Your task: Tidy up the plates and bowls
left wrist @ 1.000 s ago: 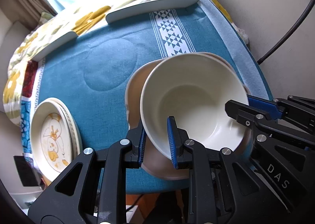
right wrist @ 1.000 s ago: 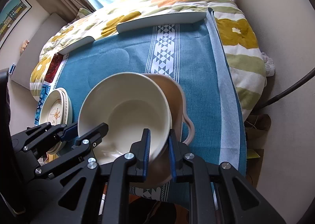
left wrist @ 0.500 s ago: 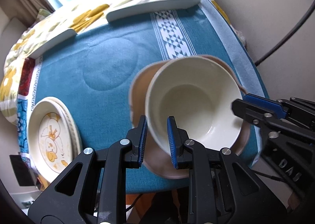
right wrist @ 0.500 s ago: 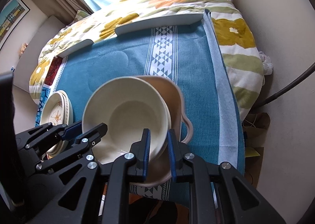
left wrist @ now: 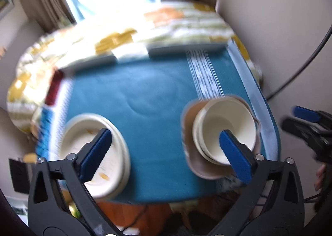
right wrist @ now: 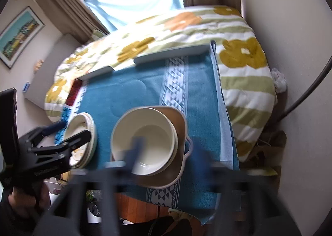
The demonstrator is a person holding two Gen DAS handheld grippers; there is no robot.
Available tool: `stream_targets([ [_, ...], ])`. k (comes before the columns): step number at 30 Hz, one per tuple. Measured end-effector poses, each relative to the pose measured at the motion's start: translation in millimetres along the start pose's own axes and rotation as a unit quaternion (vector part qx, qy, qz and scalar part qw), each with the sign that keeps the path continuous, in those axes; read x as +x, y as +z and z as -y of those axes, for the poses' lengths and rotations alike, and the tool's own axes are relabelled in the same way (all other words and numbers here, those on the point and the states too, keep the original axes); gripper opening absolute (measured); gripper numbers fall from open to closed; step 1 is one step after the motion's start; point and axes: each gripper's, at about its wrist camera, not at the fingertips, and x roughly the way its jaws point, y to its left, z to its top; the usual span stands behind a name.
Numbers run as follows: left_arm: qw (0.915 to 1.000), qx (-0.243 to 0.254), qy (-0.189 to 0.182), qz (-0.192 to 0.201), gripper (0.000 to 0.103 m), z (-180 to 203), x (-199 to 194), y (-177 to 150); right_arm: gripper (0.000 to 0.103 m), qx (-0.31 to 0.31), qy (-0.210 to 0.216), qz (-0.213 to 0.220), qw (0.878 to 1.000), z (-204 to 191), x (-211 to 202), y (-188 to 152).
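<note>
A cream bowl [left wrist: 226,130] [right wrist: 153,134] sits nested in another cream bowl on a brown handled dish [left wrist: 207,169] [right wrist: 178,165], at the near right of the blue cloth. A stack of cream plates [left wrist: 118,159] [right wrist: 85,124] with a yellow print lies at the near left. My left gripper [left wrist: 166,153] [right wrist: 70,130] hovers above them, jaws opening wide with nothing between them. My right gripper [right wrist: 167,155] [left wrist: 307,120] is blurred above the bowl's near rim. Its jaws are opening too, and its fingers are clear of the bowl.
The blue cloth [left wrist: 149,95] with a white patterned band [right wrist: 174,82] covers a small table. Behind it lie a floral quilt [right wrist: 238,53] and two pale curved rails [right wrist: 172,53]. A wall and a dark cable [left wrist: 307,59] stand close on the right. The floor shows past the near edge.
Both grippers were shut on the cream bowl's rim. They have let go, opened wide and risen away. The bowl stays nested on the brown dish.
</note>
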Motion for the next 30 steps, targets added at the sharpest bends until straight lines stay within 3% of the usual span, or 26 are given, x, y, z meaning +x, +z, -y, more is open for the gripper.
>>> stream_targets([
  [3, 0.9994, 0.031, 0.011, -0.006, 0.103, -3.3, -4.0, -2.3, 0.101, -0.011, 0.005, 0.023, 1.0, 0.6, -10.6, -2.6],
  [5, 0.9992, 0.037, -0.002, -0.016, 0.103, -6.8, -2.1, -5.4, 0.101, -0.024, -0.001, -0.005, 1.0, 0.8, -8.8, -2.5],
  [8, 0.9976, 0.046, -0.022, -0.047, 0.103, -11.3, 5.7, -12.6, 0.101, -0.054, -0.044, -0.042, 0.997, -1.3, -2.9, -1.3],
  [12, 0.9927, 0.091, -0.02, -0.077, 0.103, -3.7, 20.0, -18.4, 0.101, -0.07, -0.073, -0.079, 0.992, 0.1, 7.9, -2.9],
  [15, 0.9873, 0.111, -0.037, -0.107, 0.103, 3.6, 35.6, -19.3, 0.101, -0.097, -0.098, -0.124, 0.983, 3.1, 26.5, -8.3],
  [22, 0.9717, 0.123, -0.067, -0.19, 0.1, 17.4, 85.0, -21.5, 0.1, -0.136, -0.112, -0.204, 0.963, 10.5, 78.7, -15.6],
  [26, 0.9645, 0.145, -0.052, -0.214, 0.088, 27.7, 104.1, -22.8, 0.086, -0.145, -0.101, -0.236, 0.956, 12.6, 100.8, -19.0],
  [30, 0.9598, 0.155, -0.05, -0.229, 0.068, 35.7, 122.5, -28.1, 0.066, -0.147, -0.098, -0.246, 0.953, 13.9, 118.4, -19.6],
])
